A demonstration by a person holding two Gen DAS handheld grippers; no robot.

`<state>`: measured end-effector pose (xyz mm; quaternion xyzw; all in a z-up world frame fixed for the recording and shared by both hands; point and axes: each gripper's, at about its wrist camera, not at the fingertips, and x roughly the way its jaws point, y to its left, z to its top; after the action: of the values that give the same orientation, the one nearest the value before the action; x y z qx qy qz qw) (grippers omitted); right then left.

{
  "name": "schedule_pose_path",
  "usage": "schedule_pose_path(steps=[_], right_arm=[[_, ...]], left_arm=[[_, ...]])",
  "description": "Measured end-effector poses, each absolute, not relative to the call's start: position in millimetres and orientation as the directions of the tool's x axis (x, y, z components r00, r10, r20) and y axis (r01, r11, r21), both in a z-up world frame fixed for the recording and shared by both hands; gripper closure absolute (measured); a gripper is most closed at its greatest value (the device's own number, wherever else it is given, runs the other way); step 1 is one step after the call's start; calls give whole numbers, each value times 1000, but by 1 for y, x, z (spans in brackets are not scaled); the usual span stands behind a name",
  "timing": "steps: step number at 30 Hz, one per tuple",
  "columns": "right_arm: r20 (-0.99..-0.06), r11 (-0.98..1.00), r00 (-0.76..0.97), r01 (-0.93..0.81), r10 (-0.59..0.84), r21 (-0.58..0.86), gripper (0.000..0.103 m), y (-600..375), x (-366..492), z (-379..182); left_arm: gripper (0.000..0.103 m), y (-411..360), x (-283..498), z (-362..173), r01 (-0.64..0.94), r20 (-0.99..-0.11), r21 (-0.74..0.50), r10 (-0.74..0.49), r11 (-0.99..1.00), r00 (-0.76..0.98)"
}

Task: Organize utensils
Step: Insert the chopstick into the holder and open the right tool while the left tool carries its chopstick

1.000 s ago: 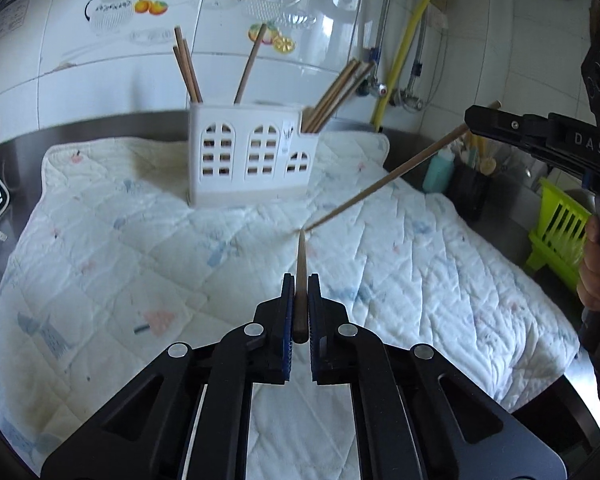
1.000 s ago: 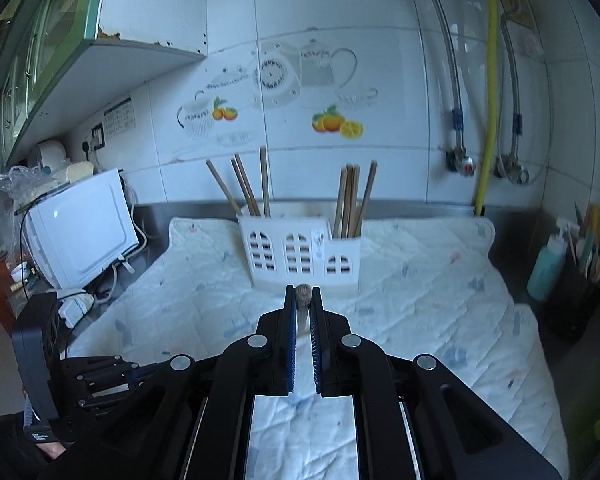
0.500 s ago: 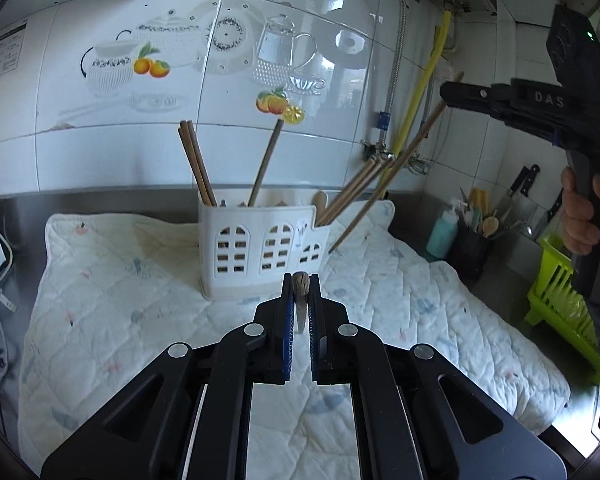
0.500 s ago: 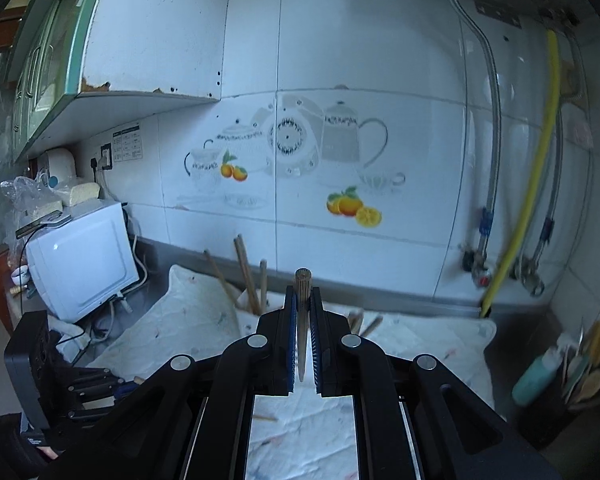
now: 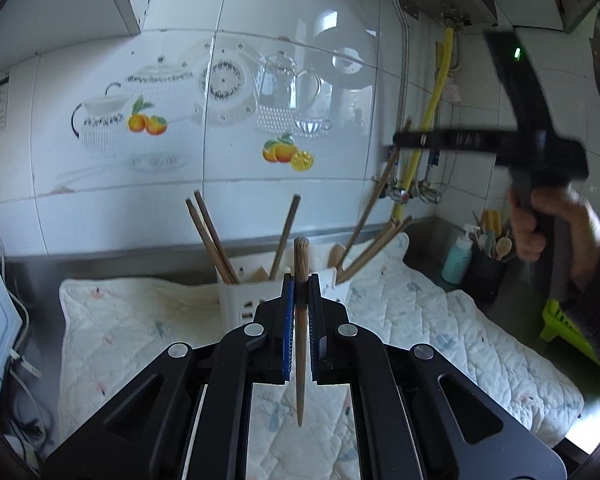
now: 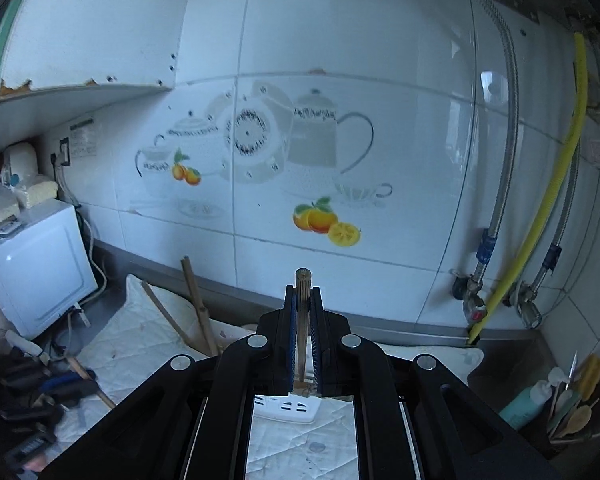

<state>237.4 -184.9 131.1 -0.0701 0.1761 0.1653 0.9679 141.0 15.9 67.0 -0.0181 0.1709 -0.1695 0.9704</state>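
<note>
You are gripping one brown wooden chopstick (image 5: pixel 301 320) per gripper; either risks missing the white slotted plastic holder (image 5: pixel 244 300) at 12 o'clock.

We see the utensil holder (image 5: pixel 260 292) standing on the quilted mat (image 5: pixel 420 320), chopsticks (image 5: pixel 212 236) in it. At three o'clock sits a dark cup (image 5: pixel 486 276), a bottle (image 5: pixel 456 254) just left of it.

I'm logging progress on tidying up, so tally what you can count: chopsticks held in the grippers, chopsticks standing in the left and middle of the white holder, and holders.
Chopsticks held: 2 (left gripper, right gripper)
Chopsticks standing, left and middle of holder: 3
Holders: 1
Total: 6
The right-end bunch is too blurred to count.
</note>
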Motion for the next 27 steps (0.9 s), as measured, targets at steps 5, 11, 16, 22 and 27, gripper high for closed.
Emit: schedule_pose_path(steps=[5, 11, 16, 22, 27], right_arm=[[-417, 939, 857, -344, 303, -25, 97, -189, 264, 110], [-422, 939, 849, -345, 317, 12, 95, -196, 276, 100], [-393, 938, 861, -347, 324, 13, 92, -205, 267, 103], [-355, 933, 878, -359, 323, -39, 89, -208, 243, 106], [-333, 927, 883, -370, 331, -59, 82, -211, 226, 108]], left_arm=[[98, 17, 150, 101, 319, -270, -59, -322, 946, 907], [98, 17, 166, 144, 295, -182, -18, -294, 955, 938], [98, 10, 191, 169, 270, -142, 5, -266, 963, 953], [98, 4, 223, 173, 226, -138, 6, -223, 974, 965], [98, 2, 241, 169, 197, -139, -1, -195, 980, 971]])
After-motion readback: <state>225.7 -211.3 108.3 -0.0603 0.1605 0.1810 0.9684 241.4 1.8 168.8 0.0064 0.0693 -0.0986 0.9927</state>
